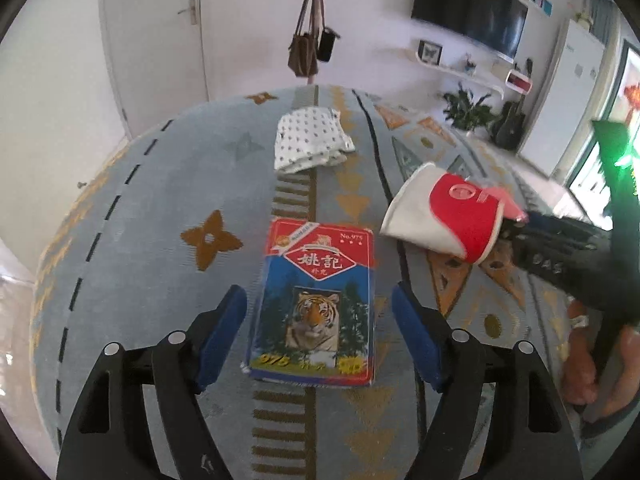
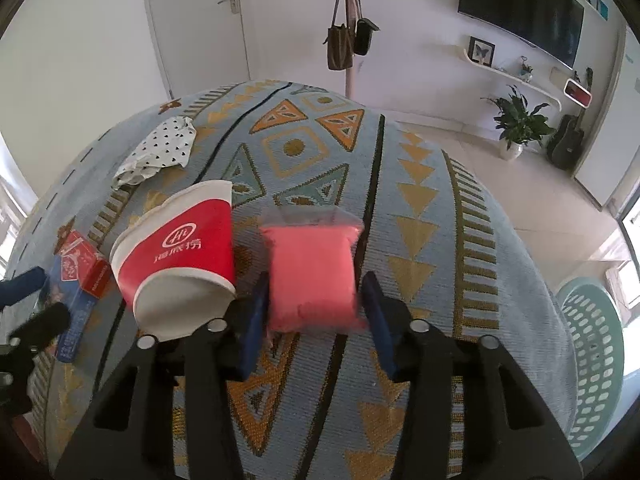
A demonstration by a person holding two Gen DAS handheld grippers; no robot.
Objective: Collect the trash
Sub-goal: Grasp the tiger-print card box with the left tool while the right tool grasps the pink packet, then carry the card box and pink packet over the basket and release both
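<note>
The left gripper [image 1: 316, 340] stands with its blue-padded jaws apart, one on each side of a flat cardboard playing-card box printed with a tiger [image 1: 316, 304]; a gap shows between each pad and the box, which lies flat on the pale blue patterned woven rug [image 1: 160, 208]. The right gripper [image 2: 314, 320] has its blue pads close on either side of a pink filled clear-plastic pouch [image 2: 314, 276] lying on the rug; whether the pads already press it I cannot tell. Just left of the pouch in the right wrist view, a red-and-white paper cup [image 2: 180, 256] lies tipped on its side, between the pouch and the card box. Farther off on the rug sits a crumpled white cloth with dark dots [image 1: 312, 142]. At the right edge, off the rug, stands a pale green perforated plastic basket [image 2: 596, 344].
</note>
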